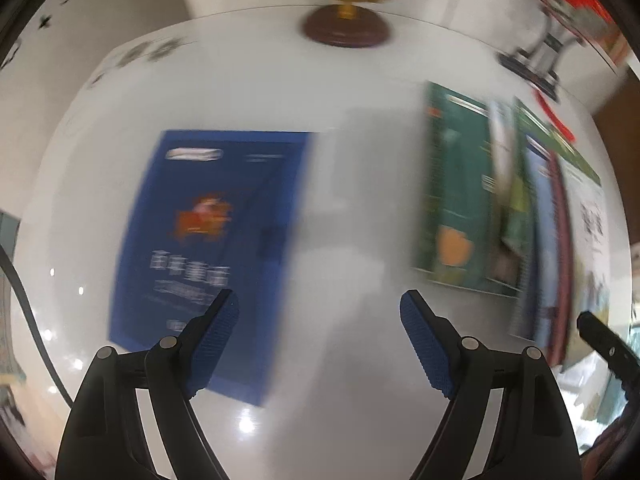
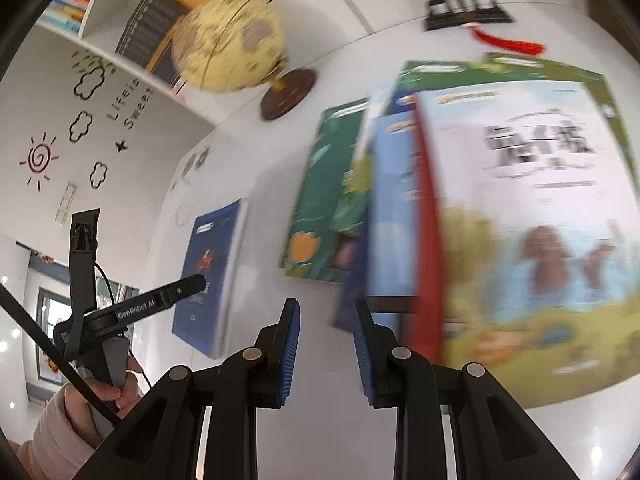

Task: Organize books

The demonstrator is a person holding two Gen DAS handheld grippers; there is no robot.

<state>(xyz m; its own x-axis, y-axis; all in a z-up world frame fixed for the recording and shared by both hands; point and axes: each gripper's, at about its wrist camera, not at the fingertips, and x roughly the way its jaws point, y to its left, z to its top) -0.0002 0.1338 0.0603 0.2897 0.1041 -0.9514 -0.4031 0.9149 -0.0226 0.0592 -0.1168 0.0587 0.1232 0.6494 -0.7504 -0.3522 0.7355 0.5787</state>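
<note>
Glossy white bench (image 2: 280, 432) catching ceiling-light glints; white wall (image 2: 132, 168) with sun, cloud and star decals; yellow globe on dark wooden base (image 2: 228, 44); window (image 2: 50, 312) at far left.

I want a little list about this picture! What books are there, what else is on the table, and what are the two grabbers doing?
lone book: blue book, flat on the white table, apart from the others
pile: several overlapping books, green book lowest showing, light-covered book on top
other things: yellow globe on a brown base, a metal stand with a red tassel
left gripper: fingers wide apart, nothing between them
right gripper: fingers narrowly apart, nothing between them
</note>
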